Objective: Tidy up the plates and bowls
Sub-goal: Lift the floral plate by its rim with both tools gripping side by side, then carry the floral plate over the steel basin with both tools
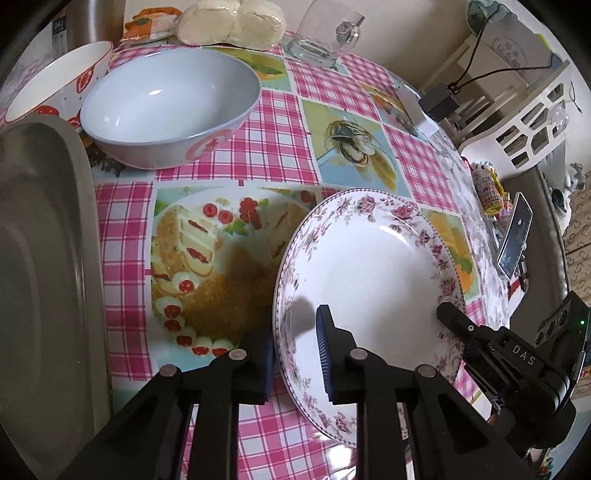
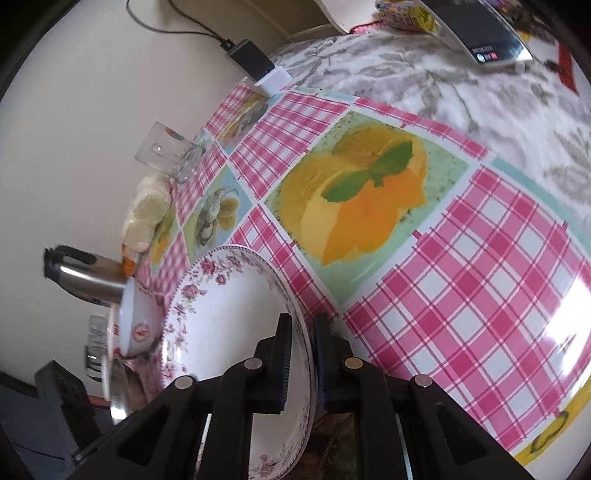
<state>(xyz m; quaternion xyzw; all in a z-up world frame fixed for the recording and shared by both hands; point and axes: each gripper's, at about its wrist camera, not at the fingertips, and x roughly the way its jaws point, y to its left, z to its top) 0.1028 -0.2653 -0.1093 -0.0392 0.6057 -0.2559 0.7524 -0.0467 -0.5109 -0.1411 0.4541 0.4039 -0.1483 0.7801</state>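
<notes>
Both grippers clamp opposite rims of floral plate [image 1: 369, 266]: left gripper [image 1: 295, 354] near-left edge; right gripper [image 2: 301, 354] right edge; blue bowl [image 1: 170, 107] lies beyond-left.

Table [image 1: 258, 125] in pink checked cloth — bowls [image 1: 170, 110], glass mug [image 1: 325, 35], buns [image 1: 232, 22].

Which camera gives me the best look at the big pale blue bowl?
Left wrist: the pale blue bowl shows whole, upright and empty, beyond the floral plate. Right wrist shows only a side-on sliver past the plate rim.
</notes>
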